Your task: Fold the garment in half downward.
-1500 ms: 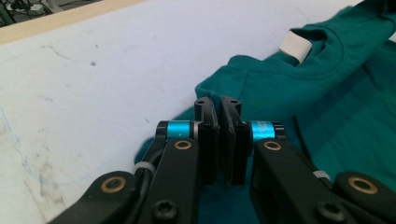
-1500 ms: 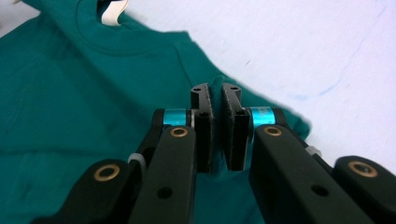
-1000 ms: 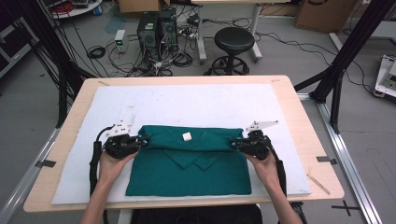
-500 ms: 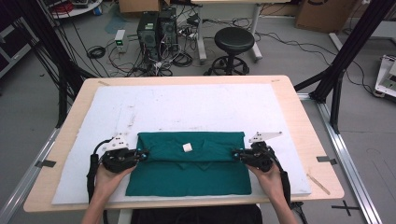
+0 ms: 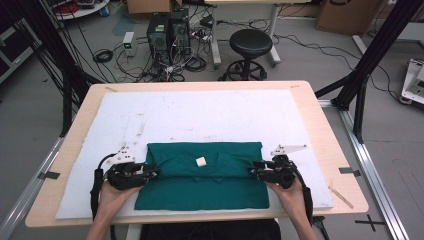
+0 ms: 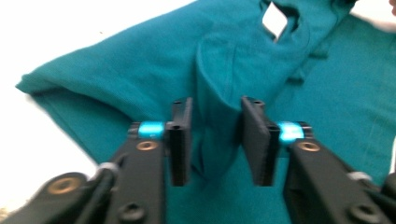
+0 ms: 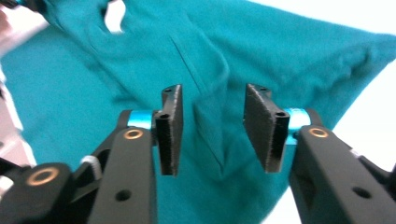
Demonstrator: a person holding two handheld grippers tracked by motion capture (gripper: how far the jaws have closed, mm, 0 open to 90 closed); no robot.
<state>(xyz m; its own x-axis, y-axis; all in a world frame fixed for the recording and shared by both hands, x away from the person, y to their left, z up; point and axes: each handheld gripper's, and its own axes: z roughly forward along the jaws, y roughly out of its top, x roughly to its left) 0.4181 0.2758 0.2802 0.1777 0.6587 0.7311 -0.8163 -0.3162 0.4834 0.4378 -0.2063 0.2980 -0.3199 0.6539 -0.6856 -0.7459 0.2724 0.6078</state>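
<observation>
A dark green shirt [image 5: 202, 187] lies folded on the white mat [image 5: 210, 115] near the front edge, its white neck label [image 5: 201, 161] facing up. My left gripper [image 5: 150, 172] rests at the shirt's left edge, and my right gripper [image 5: 255, 172] at its right edge. In the left gripper view the jaws [image 6: 215, 140] stand apart with a raised ridge of green cloth [image 6: 140, 60] between them. In the right gripper view the jaws [image 7: 215, 133] are also spread, over a fold of the cloth [image 7: 280, 51]. Neither pair pinches the fabric.
The mat covers most of a wooden table [image 5: 320, 115]. Beyond the far edge, on the floor, are a black stool [image 5: 250, 40], computer towers [image 5: 167, 27] and cables. Black frame posts stand at both sides.
Both hands have drawn toward the front edge, bringing the shirt's upper part down over its lower part. The folded shirt now looks shorter front to back.
</observation>
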